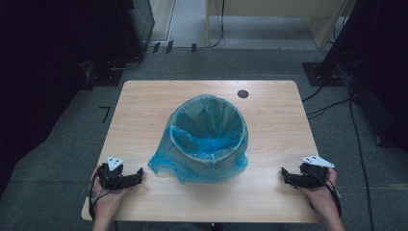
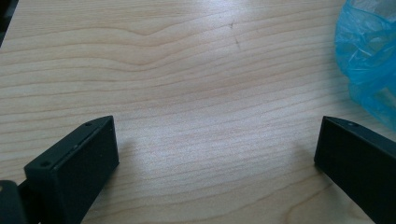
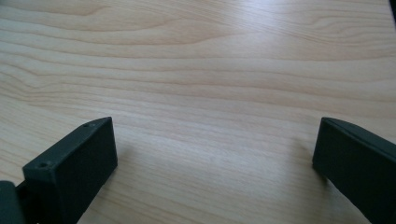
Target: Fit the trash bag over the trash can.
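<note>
Black jaws on both sides, and both sets are spread wide with nothing between them but bare wood. The left hand-held gripper (image 1: 139, 174) sits low near the front left corner of the worktop (image 1: 144, 103), held in the person's left hand (image 1: 107, 197), jaws pointing inward toward the middle. In its own view the left hand-held gripper (image 2: 217, 149) has a big gap between the two jaws, and the crinkly edge of the blue bag (image 2: 369, 60) pokes in at the upper right, close to the jaw on that side but not touching it.

Same deal on the other side: the right hand-held gripper (image 1: 284, 174) is near the front right corner, in the person's right hand (image 1: 322, 195), jaws aimed inward too. From its own camera the right hand-held gripper (image 3: 215, 149) is just as wide apart, with plain wood grain in front of it.

Between them, roughly in the centre of the worktop, stands a round bin (image 1: 190, 153) lined with the blue bag (image 1: 207, 130). The bag's top is folded over the rim and hangs down the outside, bunching onto the wood at the front. The left one is clearly nearer the bag's skirt than the right one.

A small dark round hole (image 1: 243, 94) sits near the far edge of the worktop, right of centre. Grey carpet floor (image 1: 57, 159) around it, cables (image 1: 332, 103) off to the right.
</note>
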`<state>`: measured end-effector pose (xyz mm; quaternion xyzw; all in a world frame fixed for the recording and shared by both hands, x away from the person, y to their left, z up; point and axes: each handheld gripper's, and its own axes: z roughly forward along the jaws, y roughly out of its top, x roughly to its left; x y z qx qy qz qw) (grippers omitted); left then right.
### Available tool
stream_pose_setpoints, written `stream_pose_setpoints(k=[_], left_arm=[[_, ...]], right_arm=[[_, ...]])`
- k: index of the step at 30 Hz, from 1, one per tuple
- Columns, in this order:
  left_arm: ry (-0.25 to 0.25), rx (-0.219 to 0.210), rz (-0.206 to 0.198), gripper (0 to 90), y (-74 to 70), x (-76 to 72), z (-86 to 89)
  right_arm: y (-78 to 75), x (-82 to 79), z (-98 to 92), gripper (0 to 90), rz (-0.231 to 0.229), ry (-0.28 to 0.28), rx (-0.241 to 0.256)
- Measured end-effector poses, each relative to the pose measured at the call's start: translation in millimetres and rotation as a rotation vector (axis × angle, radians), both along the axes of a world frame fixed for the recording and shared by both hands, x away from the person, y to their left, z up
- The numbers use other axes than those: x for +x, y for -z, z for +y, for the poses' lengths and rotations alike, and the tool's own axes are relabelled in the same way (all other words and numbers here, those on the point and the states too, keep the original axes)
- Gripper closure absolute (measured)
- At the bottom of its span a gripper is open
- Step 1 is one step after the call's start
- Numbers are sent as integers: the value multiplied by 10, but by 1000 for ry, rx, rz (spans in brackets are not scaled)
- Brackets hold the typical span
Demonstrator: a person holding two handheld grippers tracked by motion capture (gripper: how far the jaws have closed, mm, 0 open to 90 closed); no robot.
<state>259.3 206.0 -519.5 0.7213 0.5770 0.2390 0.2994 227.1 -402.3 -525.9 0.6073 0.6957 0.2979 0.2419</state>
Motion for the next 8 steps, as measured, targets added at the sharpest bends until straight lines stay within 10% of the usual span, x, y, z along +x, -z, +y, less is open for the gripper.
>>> stream_pose_setpoints(k=[8], left_arm=[[1, 0, 0, 0, 0, 4, -1]], right_arm=[[0, -6, -17, 0, 0, 23, -2]])
